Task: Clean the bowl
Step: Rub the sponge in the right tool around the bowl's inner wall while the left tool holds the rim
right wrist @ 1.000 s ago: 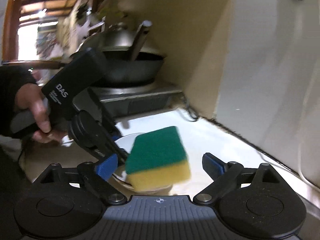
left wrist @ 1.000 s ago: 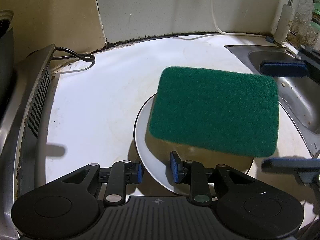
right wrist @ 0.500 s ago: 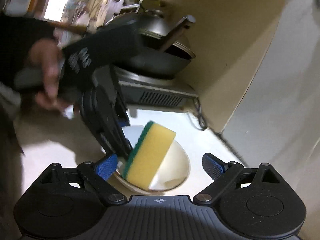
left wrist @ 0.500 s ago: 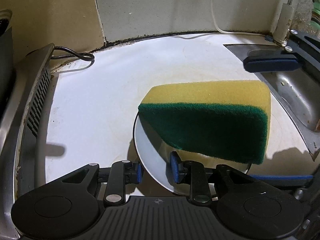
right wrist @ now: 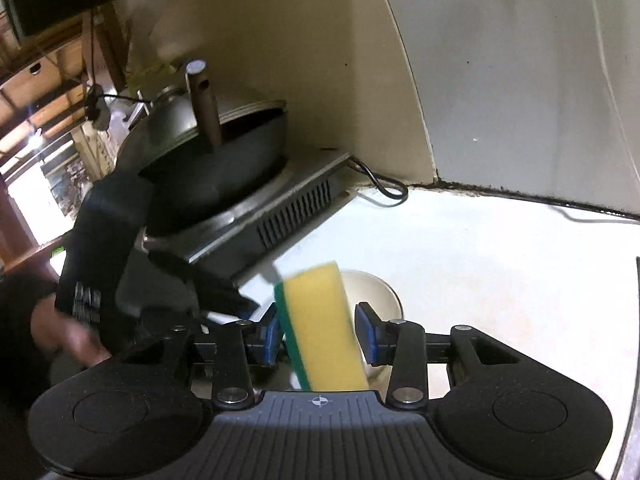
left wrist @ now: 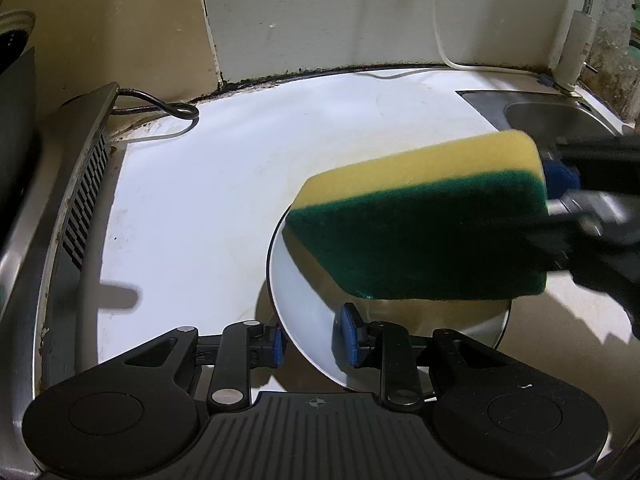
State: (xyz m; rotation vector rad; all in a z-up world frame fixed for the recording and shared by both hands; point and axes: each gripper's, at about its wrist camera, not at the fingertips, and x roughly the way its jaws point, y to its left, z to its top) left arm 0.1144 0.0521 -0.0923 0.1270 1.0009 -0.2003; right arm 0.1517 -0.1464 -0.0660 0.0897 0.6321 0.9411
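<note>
My left gripper (left wrist: 308, 340) is shut on the near rim of a white bowl (left wrist: 304, 292) that rests on the white counter. My right gripper (right wrist: 320, 332) is shut on a yellow and green sponge (right wrist: 320, 320). The sponge (left wrist: 420, 220) is over the bowl, green side toward the left wrist camera, and it hides most of the bowl's inside. In the right wrist view the bowl (right wrist: 380, 292) shows just behind the sponge, and the left gripper's black body (right wrist: 104, 248) stands at the left with the hand on it.
A steel cooktop (left wrist: 72, 200) with a dark wok (right wrist: 208, 160) stands at the left, its black cord (left wrist: 160, 106) by the wall. A steel sink (left wrist: 560, 116) and tap (left wrist: 576, 48) are at the right. White counter (left wrist: 200, 200) spreads between them.
The right gripper has closed on the sponge, turned it from flat green face to yellow side up, and brought it lower over the bowl. The left gripper has not moved.
</note>
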